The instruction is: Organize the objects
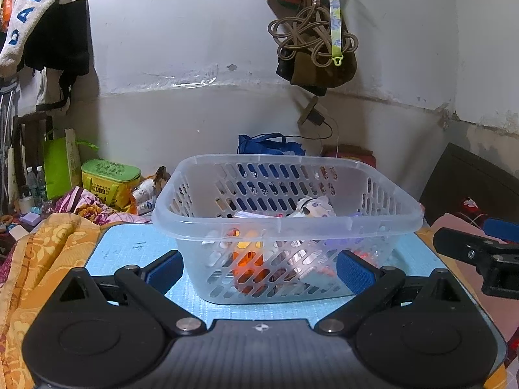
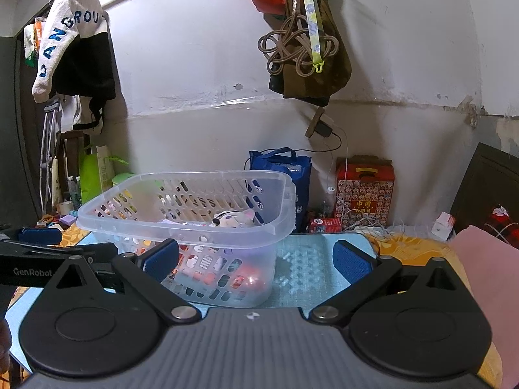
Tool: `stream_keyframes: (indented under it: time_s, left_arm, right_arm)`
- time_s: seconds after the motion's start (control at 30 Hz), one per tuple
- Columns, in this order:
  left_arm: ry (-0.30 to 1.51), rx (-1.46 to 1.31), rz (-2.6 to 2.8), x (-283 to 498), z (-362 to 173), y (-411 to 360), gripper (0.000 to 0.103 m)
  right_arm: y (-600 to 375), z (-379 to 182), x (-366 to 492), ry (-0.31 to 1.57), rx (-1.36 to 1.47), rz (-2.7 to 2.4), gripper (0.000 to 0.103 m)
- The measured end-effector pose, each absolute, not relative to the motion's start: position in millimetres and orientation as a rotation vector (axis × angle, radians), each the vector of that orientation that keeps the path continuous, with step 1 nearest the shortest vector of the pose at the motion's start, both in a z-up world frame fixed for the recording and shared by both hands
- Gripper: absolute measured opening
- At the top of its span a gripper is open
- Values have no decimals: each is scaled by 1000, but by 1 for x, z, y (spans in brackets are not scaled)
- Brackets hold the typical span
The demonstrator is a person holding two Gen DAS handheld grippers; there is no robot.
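Note:
A clear slotted plastic basket (image 1: 285,223) stands on a light blue mat (image 1: 129,253). It holds a white spotted plush toy (image 1: 313,209), an orange object (image 1: 248,265) and other small items. My left gripper (image 1: 259,269) is open and empty, its blue pads either side of the basket's near wall. In the right wrist view the basket (image 2: 194,223) sits left of centre with the plush toy (image 2: 233,218) inside. My right gripper (image 2: 256,261) is open and empty, just right of the basket over the mat (image 2: 301,265). The left gripper's finger (image 2: 48,259) shows at the left.
An orange patterned cloth (image 1: 42,259) lies left of the mat. A yellow-green box (image 1: 108,178), a blue bag (image 2: 285,168) and a red patterned box (image 2: 365,191) stand by the wall. A pink cloth (image 2: 486,265) lies right. Bags hang above.

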State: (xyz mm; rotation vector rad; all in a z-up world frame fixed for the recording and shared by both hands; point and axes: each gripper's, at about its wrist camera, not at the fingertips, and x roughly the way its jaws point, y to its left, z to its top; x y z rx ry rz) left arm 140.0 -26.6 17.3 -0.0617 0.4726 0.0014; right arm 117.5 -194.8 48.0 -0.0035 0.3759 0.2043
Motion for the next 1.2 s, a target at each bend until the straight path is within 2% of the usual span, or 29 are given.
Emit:
stream_keyframes:
  time_s: [1.2]
  left_arm:
    - [471, -64, 4, 137, 19, -26, 102]
  right_arm:
    - [-192, 49, 114, 375, 4, 213, 103]
